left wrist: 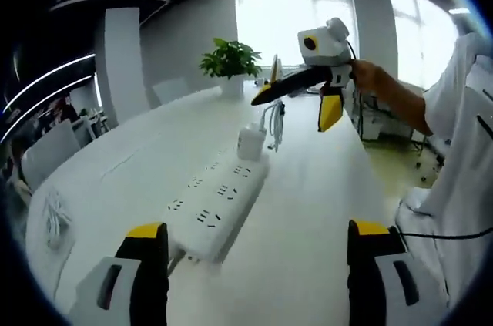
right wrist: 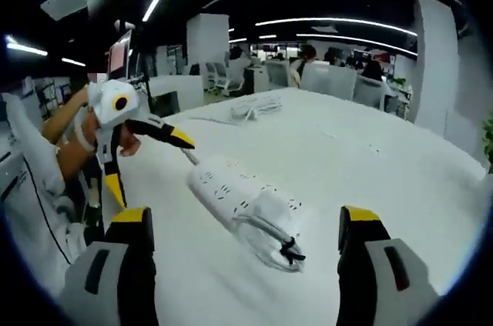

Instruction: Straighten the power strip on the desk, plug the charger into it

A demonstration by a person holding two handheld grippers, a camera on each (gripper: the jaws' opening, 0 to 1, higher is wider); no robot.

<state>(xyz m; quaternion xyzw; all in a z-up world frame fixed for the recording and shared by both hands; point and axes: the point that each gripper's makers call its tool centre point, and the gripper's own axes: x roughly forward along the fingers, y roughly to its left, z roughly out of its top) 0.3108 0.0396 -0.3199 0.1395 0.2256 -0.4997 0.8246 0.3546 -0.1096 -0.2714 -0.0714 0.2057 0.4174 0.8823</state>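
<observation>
A white power strip [left wrist: 219,203] lies lengthwise on the white desk [left wrist: 316,187], straight ahead of my left gripper [left wrist: 257,230], which is open and holds nothing. A white charger [left wrist: 252,141] sits on the strip's far end, with its bundled cable [left wrist: 275,122] beside it. My right gripper [left wrist: 294,109] hovers open above that end, apart from the charger. In the right gripper view the power strip [right wrist: 227,183] runs away from me and the charger [right wrist: 271,212] with its tied cable [right wrist: 283,249] is nearest. My right gripper [right wrist: 243,214] is open and my left gripper [right wrist: 146,164] is open beyond the strip.
A potted plant [left wrist: 229,60] stands at the desk's far end. A coiled white cable [left wrist: 54,218] lies near the left edge, seen also as a coil [right wrist: 254,106] in the right gripper view. A person's white sleeve [left wrist: 462,149] is at the right. Office chairs [right wrist: 339,79] line the desk.
</observation>
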